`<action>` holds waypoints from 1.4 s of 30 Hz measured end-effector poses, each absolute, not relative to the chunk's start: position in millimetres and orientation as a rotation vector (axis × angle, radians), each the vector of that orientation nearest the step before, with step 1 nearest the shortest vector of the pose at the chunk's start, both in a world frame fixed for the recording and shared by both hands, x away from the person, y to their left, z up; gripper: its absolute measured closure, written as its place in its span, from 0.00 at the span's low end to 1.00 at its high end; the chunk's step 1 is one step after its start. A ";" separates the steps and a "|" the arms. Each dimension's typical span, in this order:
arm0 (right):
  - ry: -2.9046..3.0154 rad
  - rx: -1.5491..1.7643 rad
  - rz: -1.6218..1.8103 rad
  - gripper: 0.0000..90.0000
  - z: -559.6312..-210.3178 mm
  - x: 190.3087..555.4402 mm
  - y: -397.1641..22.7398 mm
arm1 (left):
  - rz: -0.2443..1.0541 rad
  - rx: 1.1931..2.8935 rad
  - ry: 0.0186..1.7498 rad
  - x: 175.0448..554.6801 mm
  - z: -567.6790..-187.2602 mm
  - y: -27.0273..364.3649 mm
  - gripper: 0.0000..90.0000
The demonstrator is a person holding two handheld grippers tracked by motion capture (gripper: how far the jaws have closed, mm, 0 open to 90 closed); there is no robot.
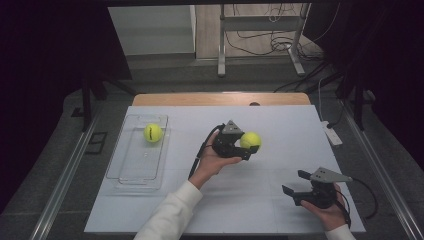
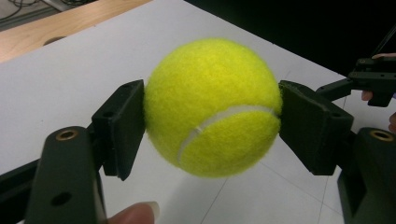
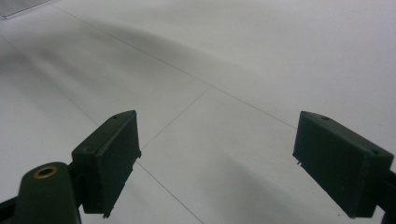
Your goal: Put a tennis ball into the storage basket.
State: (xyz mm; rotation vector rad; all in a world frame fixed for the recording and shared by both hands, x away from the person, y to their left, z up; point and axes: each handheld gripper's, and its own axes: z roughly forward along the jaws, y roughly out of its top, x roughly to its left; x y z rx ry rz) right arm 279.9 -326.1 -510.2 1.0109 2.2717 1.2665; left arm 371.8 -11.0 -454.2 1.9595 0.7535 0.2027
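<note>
A yellow tennis ball point(image 1: 250, 140) point(image 2: 212, 106) is held above the middle of the white table, with my left gripper point(image 1: 243, 146) point(image 2: 210, 116) shut on it; both black pads press its sides. A second tennis ball point(image 1: 152, 132) lies in the clear plastic tray point(image 1: 131, 176) at the left. My right gripper point(image 1: 297, 182) point(image 3: 217, 161) rests near the table's front right corner, jaws wide apart with nothing between them. In the left gripper view the right gripper point(image 2: 373, 84) appears far off at the right edge.
The white table sheet point(image 1: 280, 200) covers a wooden table whose bare back edge point(image 1: 220, 98) shows. A white power strip point(image 1: 331, 133) lies at the right edge. Beyond the table stand a metal frame point(image 1: 260, 35) and floor cables.
</note>
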 end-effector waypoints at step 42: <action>2.275 1.013 1.260 0.16 -510.6 280.8 -323.2 | 0.242 1.922 0.753 351.2 -443.4 19.7 0.31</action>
